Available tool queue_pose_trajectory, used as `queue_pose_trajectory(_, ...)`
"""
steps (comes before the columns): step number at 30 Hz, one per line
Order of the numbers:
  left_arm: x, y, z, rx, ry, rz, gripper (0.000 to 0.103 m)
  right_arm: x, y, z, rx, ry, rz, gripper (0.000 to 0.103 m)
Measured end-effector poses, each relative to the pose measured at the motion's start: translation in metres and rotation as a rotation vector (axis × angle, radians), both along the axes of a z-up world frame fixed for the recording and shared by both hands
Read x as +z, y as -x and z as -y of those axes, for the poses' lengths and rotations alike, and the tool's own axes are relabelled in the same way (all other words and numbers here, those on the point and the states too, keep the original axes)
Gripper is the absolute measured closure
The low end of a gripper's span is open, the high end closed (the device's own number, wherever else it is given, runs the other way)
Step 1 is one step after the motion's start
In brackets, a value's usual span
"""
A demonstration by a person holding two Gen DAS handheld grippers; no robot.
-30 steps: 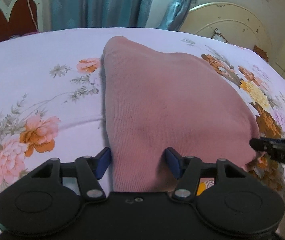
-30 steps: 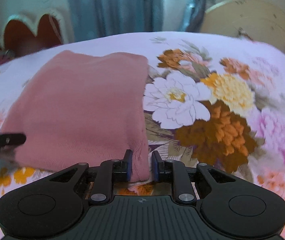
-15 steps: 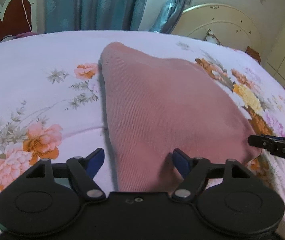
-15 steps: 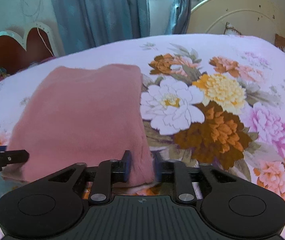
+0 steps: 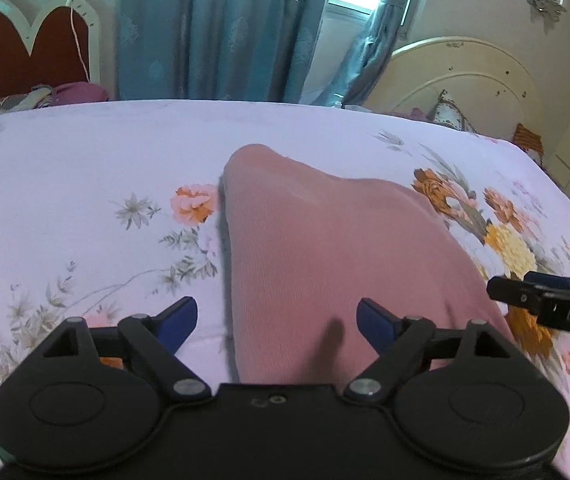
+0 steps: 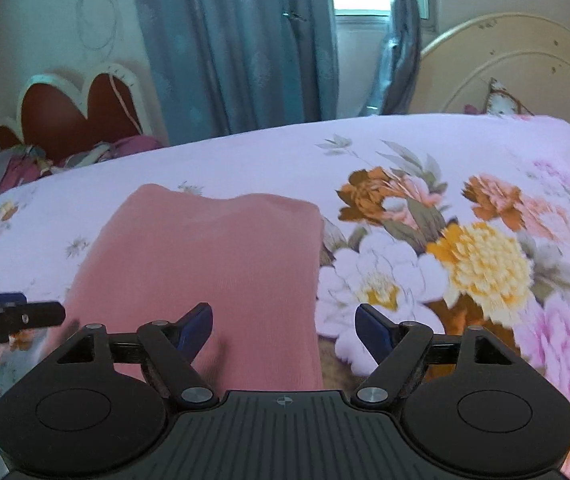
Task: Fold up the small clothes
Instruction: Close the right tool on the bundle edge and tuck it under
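Observation:
A pink knit garment (image 5: 325, 240) lies folded flat on the floral bedsheet (image 5: 85, 184). My left gripper (image 5: 277, 308) hovers above its near left corner, its jaws opening; the cloth lies below them, untouched by the blue pads. In the right wrist view the same garment (image 6: 213, 256) reaches under my right gripper (image 6: 283, 312), whose jaws are also opening over the near right edge, pads clear of the cloth. The right gripper's fingers (image 5: 525, 296) show at the left view's right edge, and the left gripper's fingers (image 6: 25, 316) at the right view's left edge.
The sheet (image 6: 445, 160) covers the whole bed. A red heart-shaped headboard (image 5: 25, 48) with a heap of clothes (image 6: 25, 164) stands at the back left. Teal curtains (image 5: 213, 28) hang behind, and a cream headboard (image 5: 465, 76) is at the back right.
Both grippers have let go of the garment's near edge, opened wide and drawn back and up. The garment now rests flat on the bed.

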State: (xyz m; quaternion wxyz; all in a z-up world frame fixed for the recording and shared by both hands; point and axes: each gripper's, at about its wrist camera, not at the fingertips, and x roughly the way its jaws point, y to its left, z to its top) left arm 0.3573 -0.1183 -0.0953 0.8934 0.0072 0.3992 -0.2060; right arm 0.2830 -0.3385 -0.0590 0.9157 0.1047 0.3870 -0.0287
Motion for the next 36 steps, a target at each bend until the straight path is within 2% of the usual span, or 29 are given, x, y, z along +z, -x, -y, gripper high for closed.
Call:
queue_pose_trajectory(12, -0.021, -0.035, 0.018, 0.043, -0.004, -0.080, 0.017, -0.028, -0.041, 0.038, 0.023, -0.099, -0.064, 0.025)
queue_pose_trajectory(21, -0.038, -0.054, 0.021, 0.044, 0.057, -0.133, 0.015, -0.058, -0.063, 0.048, 0.058, -0.170, -0.105, 0.025)
queue_pose_trajectory(26, -0.045, -0.061, 0.024, 0.034, 0.110, -0.171, 0.025, -0.067, -0.069, 0.039, 0.107, -0.224, -0.083, 0.026)
queue_pose_trajectory(27, -0.046, -0.061, 0.024, 0.030, 0.119, -0.174, 0.027, -0.068, -0.070, 0.037, 0.118, -0.236, -0.076, 0.041)
queue_pose_trajectory(28, -0.046, -0.061, 0.025, 0.031, 0.128, -0.177, 0.030, -0.068, -0.070, 0.036, 0.128, -0.256, -0.071, 0.051)
queue_pose_trajectory(29, -0.046, -0.061, 0.025, 0.028, 0.130, -0.177, 0.033, -0.068, -0.071, 0.036, 0.127, -0.270, -0.067, 0.056)
queue_pose_trajectory(30, -0.045, -0.061, 0.026, 0.022, 0.129, -0.174, 0.035, -0.069, -0.071, 0.036, 0.128, -0.272, -0.065, 0.057)
queue_pose_trajectory(32, -0.044, -0.060, 0.026, 0.023, 0.141, -0.178, 0.046, -0.070, -0.071, 0.038, 0.133, -0.283, -0.064, 0.061)
queue_pose_trajectory(33, -0.043, -0.060, 0.026, 0.022, 0.143, -0.177, 0.048, -0.070, -0.072, 0.039, 0.129, -0.296, -0.067, 0.072)
queue_pose_trajectory(34, -0.042, -0.060, 0.027, 0.019, 0.139, -0.171, 0.052, -0.071, -0.073, 0.040, 0.123, -0.329, -0.072, 0.078)
queue_pose_trajectory(36, -0.040, -0.058, 0.028, 0.018, 0.134, -0.155, 0.059, -0.069, -0.073, 0.034, 0.117, -0.320, -0.067, 0.083)
